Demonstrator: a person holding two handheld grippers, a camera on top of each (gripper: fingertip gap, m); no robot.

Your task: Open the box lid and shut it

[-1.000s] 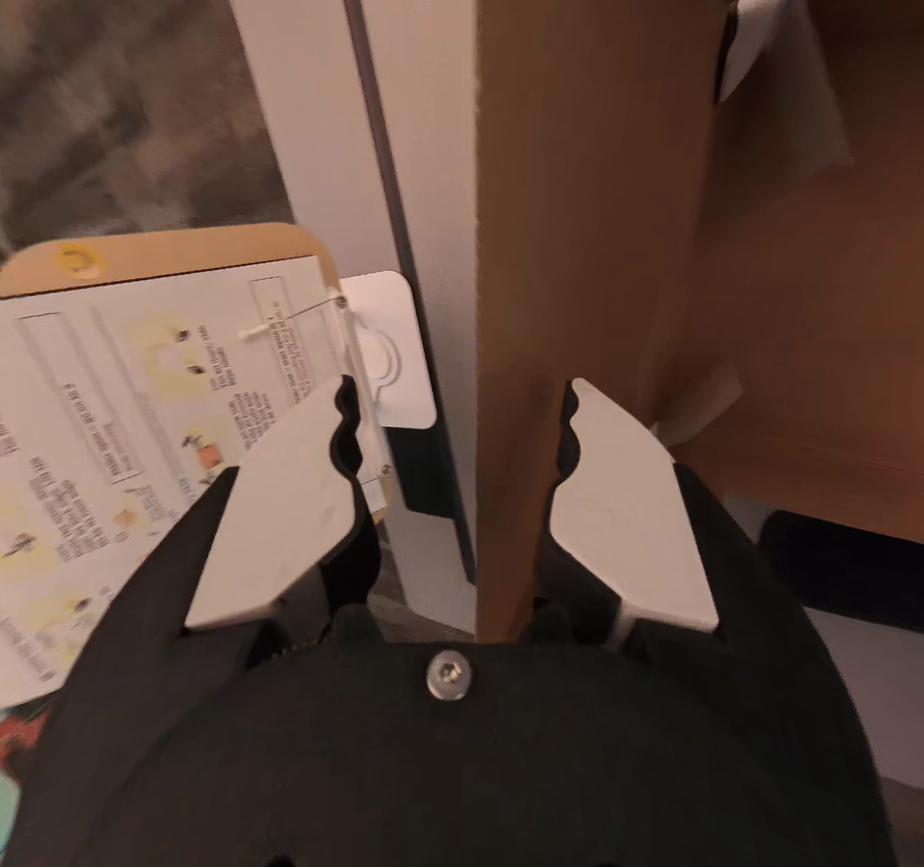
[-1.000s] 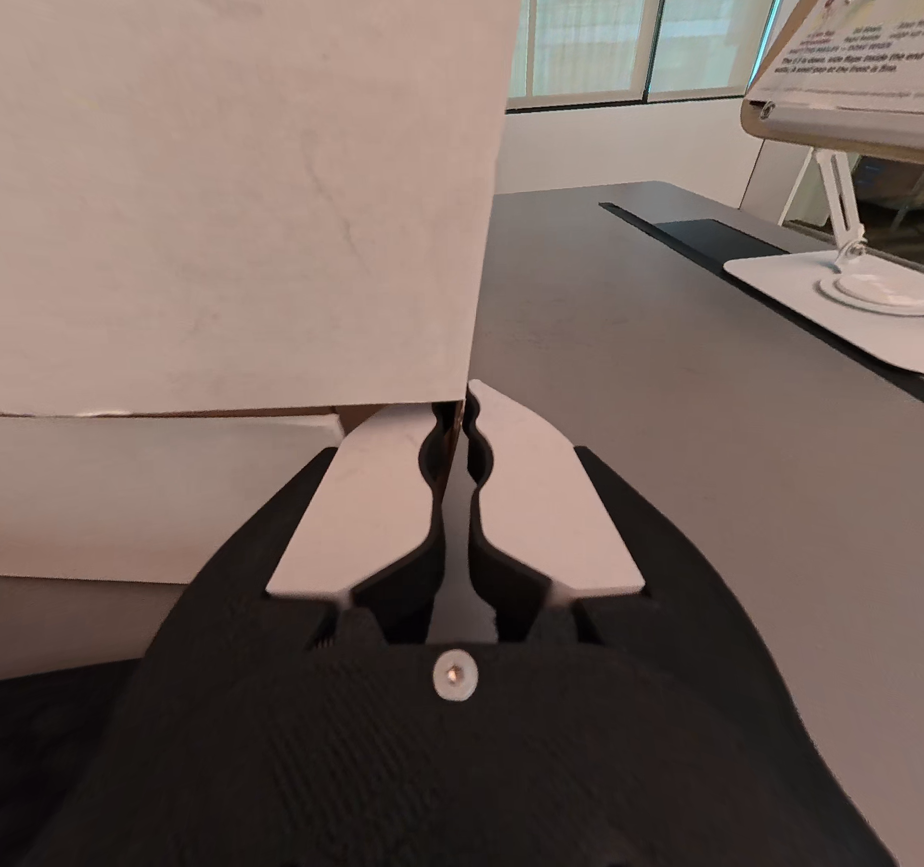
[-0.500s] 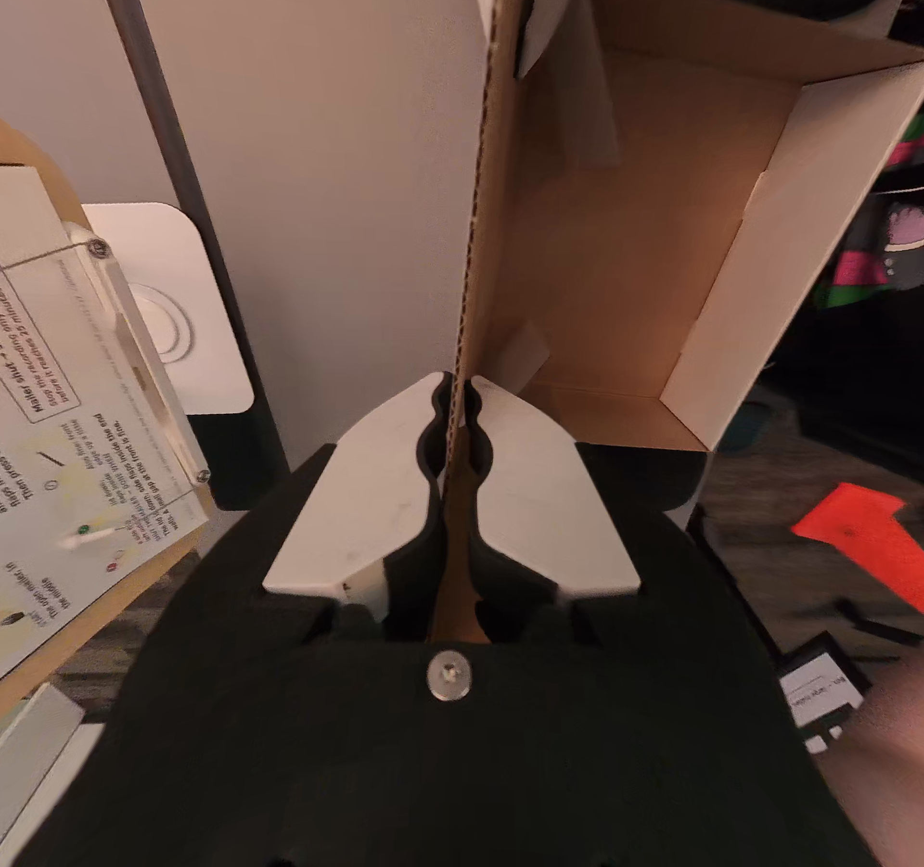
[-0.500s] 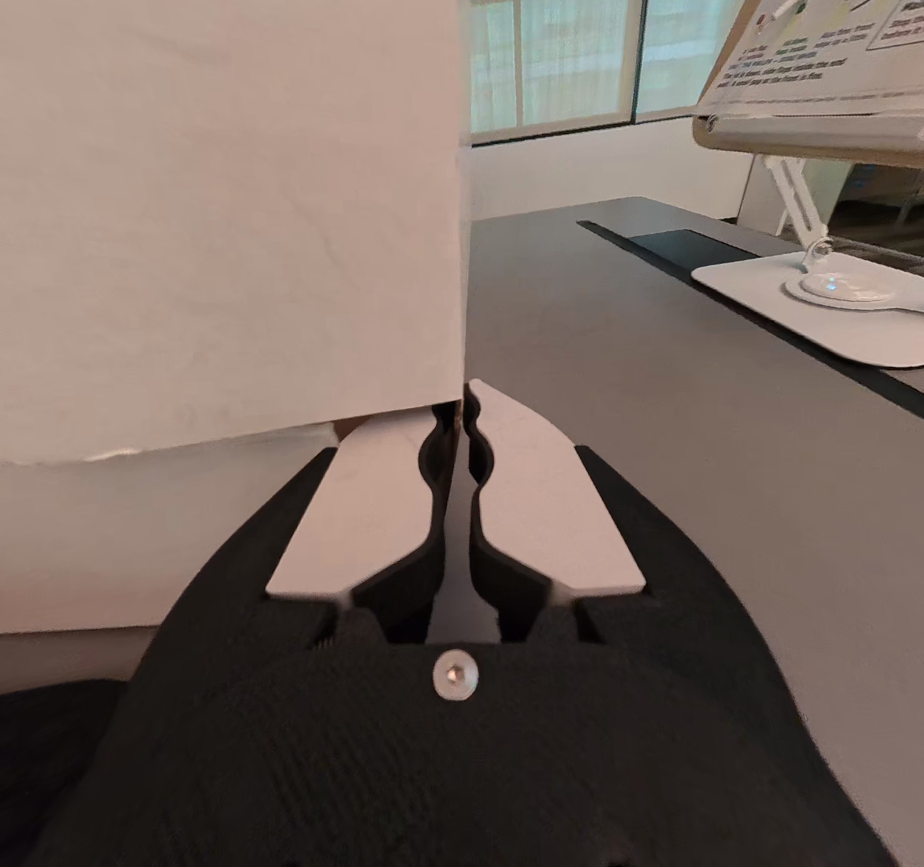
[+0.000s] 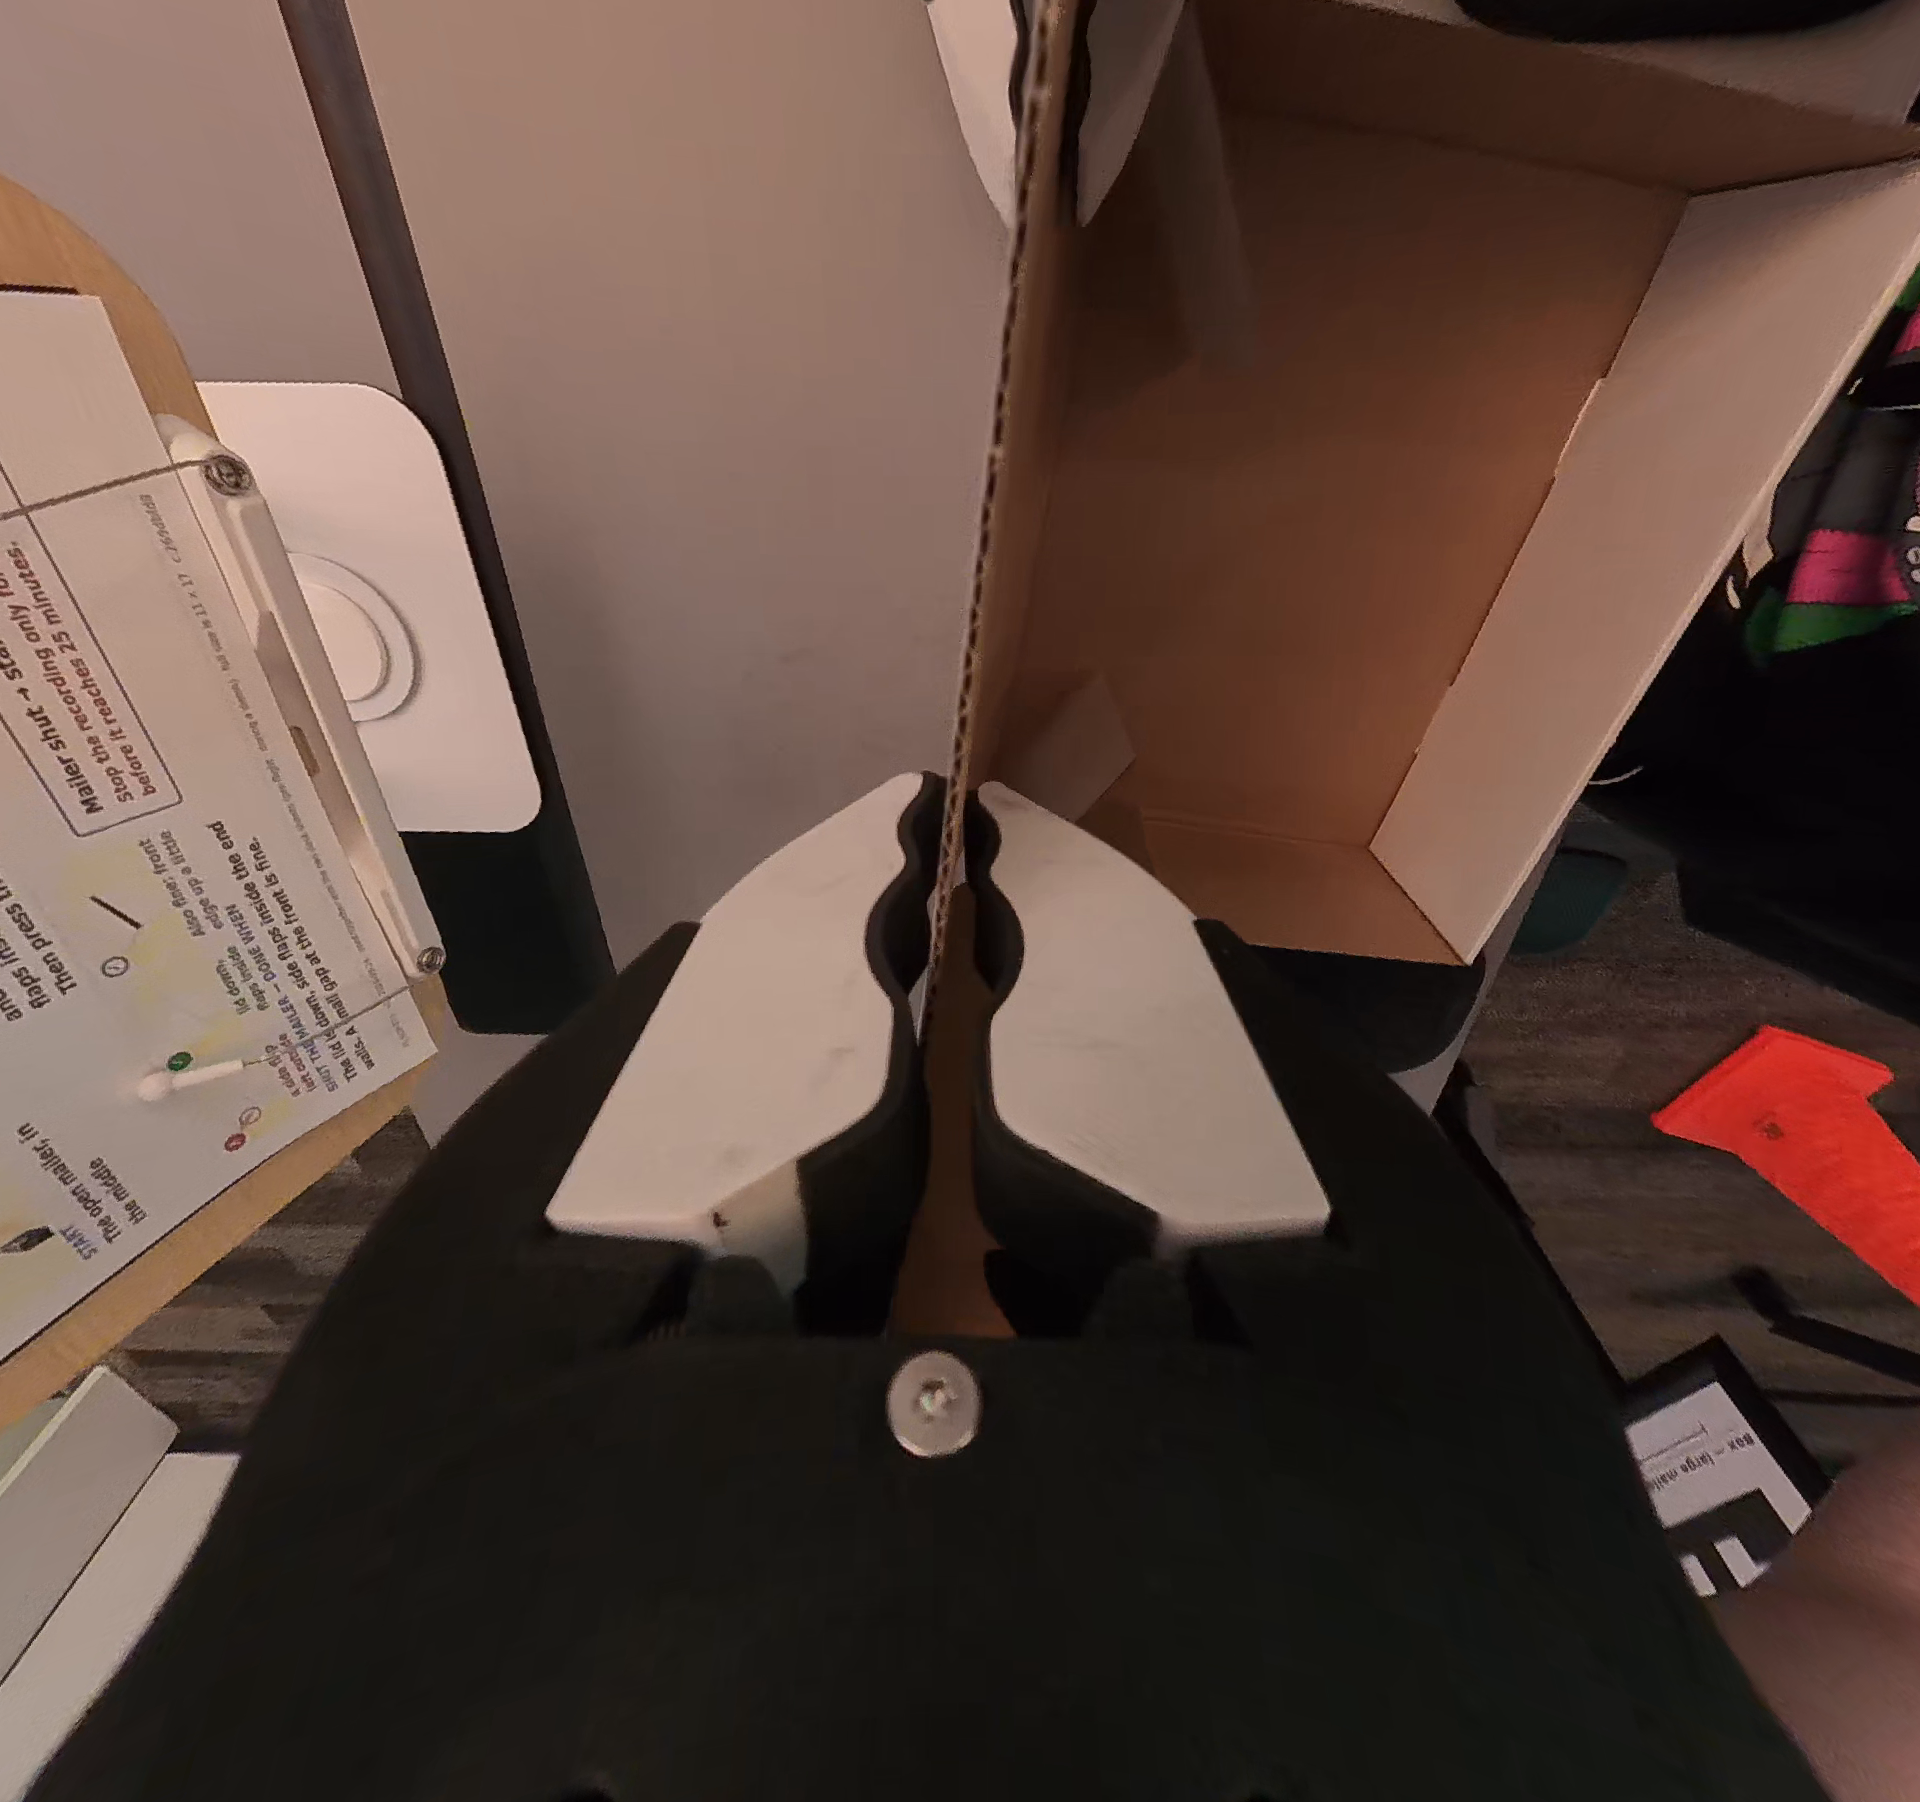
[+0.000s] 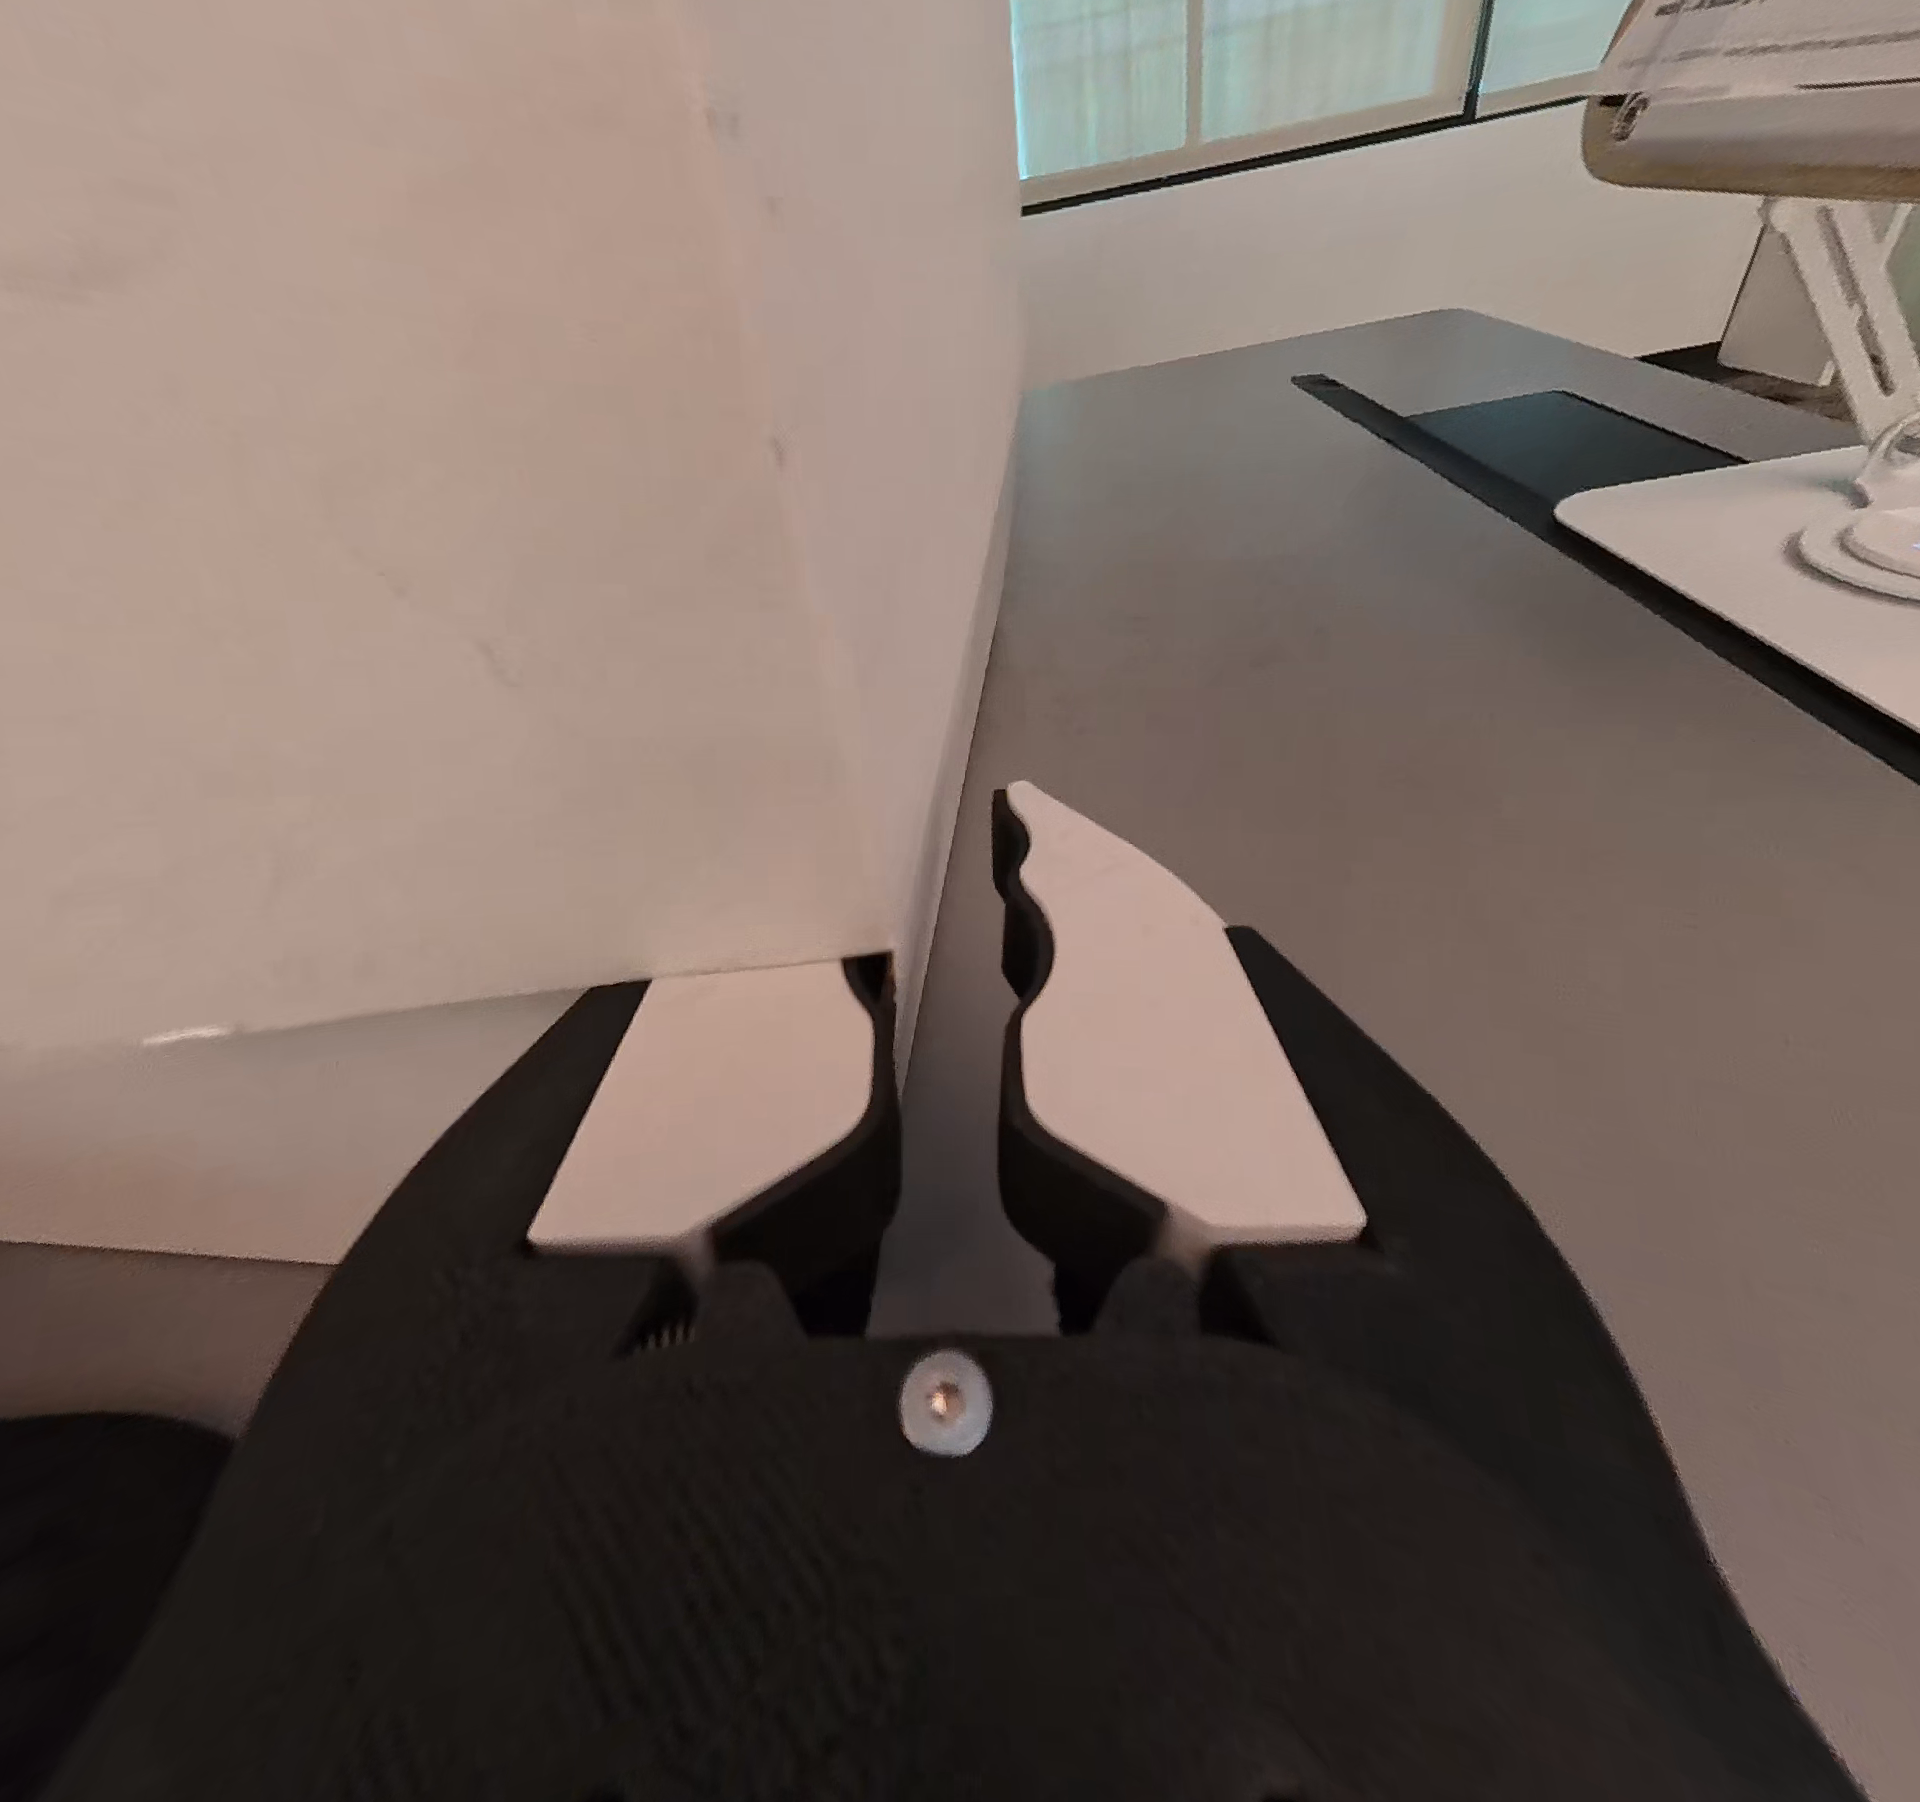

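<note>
left gripper (image 5: pixel 951 807) clamps the box lid (image 5: pixel 1013 464) edge above the box (image 5: pixel 1288 547). right gripper (image 6: pixel 940 879) stands slightly parted, straddling the lid, gripping nothing. swing the lid down slowly, squarely.

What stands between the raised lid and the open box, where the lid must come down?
Nothing visible does. The left gripper is shut on the lid edge, and the box interior beside it looks empty.

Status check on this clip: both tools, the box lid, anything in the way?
Left tool shut on lid edge. Right tool open beside the white panel, gripping nothing. Box open, lid upright. Nothing blocking.
</note>
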